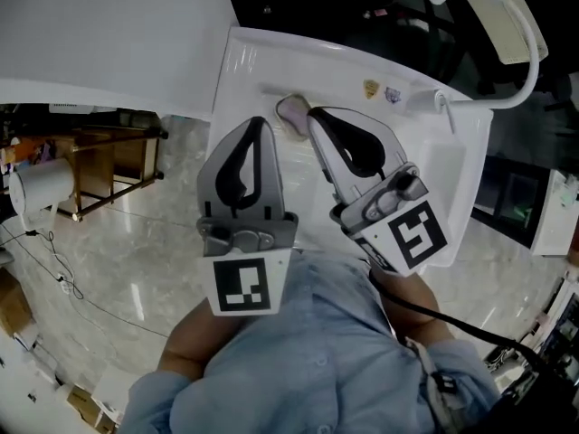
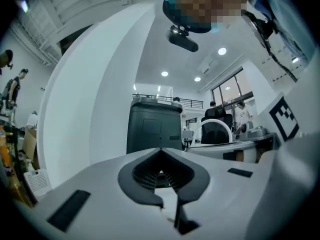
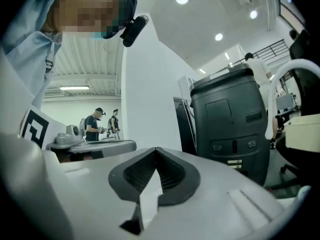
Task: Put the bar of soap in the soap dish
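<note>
Item: bar of soap (image 1: 291, 116), pale pink, upper centre of head view, on white basin top (image 1: 425, 179). Rounded end shows; rest covered by gripper tips, so long axis and pointing can't be told for sure. Soap dish not made out apart from soap.

L gripper (image 1: 260, 123): centre-left of frame, jaws pressed together, nothing between them, tip just left of soap in frame. Marker cube (image 1: 242, 285) at its near end.

R gripper (image 1: 312, 116): centre-right, jaws clenched, empty, tip overlapping soap's right edge in frame; contact can't be told. Marker cube (image 1: 412, 233) tilted.

Misc: blue shirt (image 1: 317, 360) at bottom; marble floor (image 1: 109, 260) lower left; white curved pipe (image 1: 511, 98) upper right; dark grey bin (image 2: 152, 129) centre of L gripper view
</note>
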`<state>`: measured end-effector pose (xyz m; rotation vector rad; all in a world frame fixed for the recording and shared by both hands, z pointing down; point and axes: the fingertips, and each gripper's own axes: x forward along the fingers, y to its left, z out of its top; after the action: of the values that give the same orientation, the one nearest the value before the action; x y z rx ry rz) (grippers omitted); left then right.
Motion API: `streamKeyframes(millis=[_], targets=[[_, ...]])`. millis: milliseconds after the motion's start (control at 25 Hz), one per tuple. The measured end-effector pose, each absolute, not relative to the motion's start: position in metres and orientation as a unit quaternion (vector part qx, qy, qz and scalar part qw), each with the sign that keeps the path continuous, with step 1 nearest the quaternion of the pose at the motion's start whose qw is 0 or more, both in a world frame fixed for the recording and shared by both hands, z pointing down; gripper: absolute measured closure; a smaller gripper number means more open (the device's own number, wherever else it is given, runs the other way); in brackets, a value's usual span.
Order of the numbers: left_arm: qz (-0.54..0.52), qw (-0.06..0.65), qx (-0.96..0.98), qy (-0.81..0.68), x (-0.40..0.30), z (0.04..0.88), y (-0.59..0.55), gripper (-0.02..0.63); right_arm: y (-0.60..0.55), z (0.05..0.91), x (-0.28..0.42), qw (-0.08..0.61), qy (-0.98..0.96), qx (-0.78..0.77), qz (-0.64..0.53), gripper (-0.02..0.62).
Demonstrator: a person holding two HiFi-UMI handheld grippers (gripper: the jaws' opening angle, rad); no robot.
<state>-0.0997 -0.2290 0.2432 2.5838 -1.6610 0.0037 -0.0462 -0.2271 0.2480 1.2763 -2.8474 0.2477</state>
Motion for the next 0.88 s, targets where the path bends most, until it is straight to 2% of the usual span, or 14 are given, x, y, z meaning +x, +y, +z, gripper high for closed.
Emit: streamKeyframes(millis=[360, 880], targets=[[-0.017, -0.003, 0.842, -0.54, -0.1, 0.215, -0.201, 0.601, -0.206, 0.203, -0.042, 0.002, -0.903, 0.429, 0.033, 0.594], [-0.024, -0.016, 0.847, -0.53, -0.092, 0.209, -0.197, 0.601, -0.197, 0.198, -0.037, -0.006, -0.899, 0.438, 0.017, 0.594]])
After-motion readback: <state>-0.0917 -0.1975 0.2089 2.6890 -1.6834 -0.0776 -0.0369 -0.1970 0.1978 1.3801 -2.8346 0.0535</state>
